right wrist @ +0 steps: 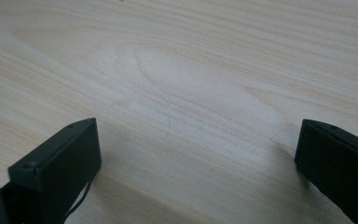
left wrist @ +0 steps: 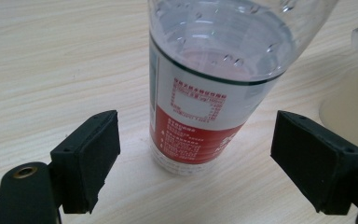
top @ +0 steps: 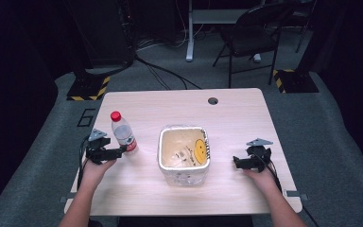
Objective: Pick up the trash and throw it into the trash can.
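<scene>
A clear plastic water bottle (top: 122,132) with a red cap and a red-and-white label stands upright on the left of the wooden table (top: 236,118). My left gripper (top: 122,151) is open at its base. In the left gripper view the bottle (left wrist: 205,107) stands just beyond the two spread jaws of my left gripper (left wrist: 196,156), untouched. My right gripper (top: 236,163) is open low over the right side of the table, with nothing between its jaws; in the right gripper view bare wood (right wrist: 191,93) lies ahead of my right gripper (right wrist: 200,158).
A square bin (top: 184,153) lined with clear plastic, a yellow smiley face on its inner wall, stands at the table's middle between both grippers. A cable hole (top: 212,100) sits near the far edge. A chair (top: 253,38) stands beyond the table.
</scene>
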Available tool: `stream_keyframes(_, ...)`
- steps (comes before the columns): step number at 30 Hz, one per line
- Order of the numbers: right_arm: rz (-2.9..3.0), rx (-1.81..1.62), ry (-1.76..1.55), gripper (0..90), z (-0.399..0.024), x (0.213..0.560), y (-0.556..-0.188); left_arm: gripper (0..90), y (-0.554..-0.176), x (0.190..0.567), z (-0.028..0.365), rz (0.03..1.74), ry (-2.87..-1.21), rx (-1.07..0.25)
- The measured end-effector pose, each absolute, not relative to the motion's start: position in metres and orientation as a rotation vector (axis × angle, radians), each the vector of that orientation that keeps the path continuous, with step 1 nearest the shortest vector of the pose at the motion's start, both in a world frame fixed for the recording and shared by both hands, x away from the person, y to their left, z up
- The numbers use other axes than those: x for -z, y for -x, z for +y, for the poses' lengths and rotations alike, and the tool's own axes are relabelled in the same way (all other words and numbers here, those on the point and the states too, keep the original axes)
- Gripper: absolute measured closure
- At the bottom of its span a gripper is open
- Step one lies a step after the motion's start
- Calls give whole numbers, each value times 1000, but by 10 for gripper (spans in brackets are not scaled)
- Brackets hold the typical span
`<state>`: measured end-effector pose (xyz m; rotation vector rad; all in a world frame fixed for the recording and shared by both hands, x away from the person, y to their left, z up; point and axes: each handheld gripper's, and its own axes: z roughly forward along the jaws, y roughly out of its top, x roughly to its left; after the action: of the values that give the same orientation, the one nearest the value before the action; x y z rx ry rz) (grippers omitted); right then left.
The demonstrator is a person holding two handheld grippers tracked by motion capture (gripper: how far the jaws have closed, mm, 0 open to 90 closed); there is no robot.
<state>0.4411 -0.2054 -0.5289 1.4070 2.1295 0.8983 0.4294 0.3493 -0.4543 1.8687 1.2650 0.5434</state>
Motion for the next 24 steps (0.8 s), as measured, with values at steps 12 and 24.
stream_keyframes(12,2133,-902,-1415,0,-205,529,-441,150,-435,447,344,1226,-1875,-540)
stream_keyframes(24,2136,-902,-1407,0,-205,529,-441,152,-444,448,341,1213,-1905,-554)
